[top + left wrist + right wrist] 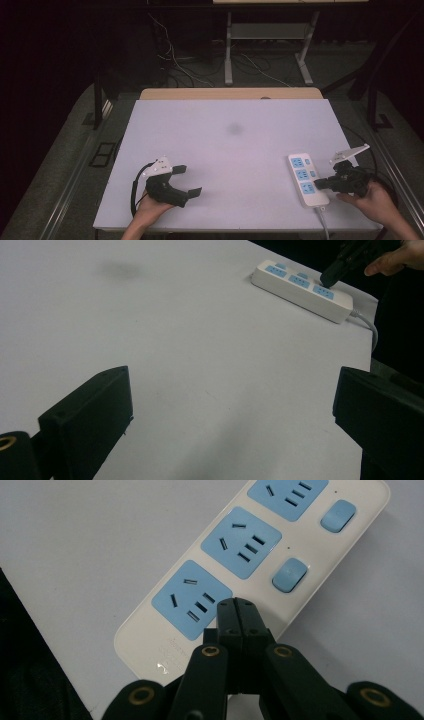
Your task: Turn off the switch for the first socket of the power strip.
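the white power strip (307,179) lies near the table's 4 o'clock corner in the high view, long axis running from about 11 to 5 o'clock, its grey cord (322,220) leaving the near end toward the person, likely so the plug end stays out of the working area. it carries three blue sockets and, along its right edge, small blue rocker switches (289,574). the right gripper (320,183) comes in from 3 o'clock with its jaws clamped tight together, nothing between them, so the two tips make one blunt point. in the right gripper view that point (238,604) sits over the strip's white face just beside the nearest socket (191,599), at about its 4 o'clock, where a third switch would be expected under the tips; whether it actually presses one i cannot tell. closing the jaws first looks deliberate: a single stiff tip suits poking a small rocker better than two spread fingers. the right hand (376,199) rests low at the table edge, which would steady such a push. the left gripper (189,180) sits apart at about 7 o'clock on the white table (225,145), jaws spread wide and empty, pointing across toward the strip; in the left gripper view the strip (300,289) shows far off at 1 o'clock. it looks parked, since the strip lies flat and heavy enough to need no bracing. a faint dark smudge (234,129) marks the table near its middle.
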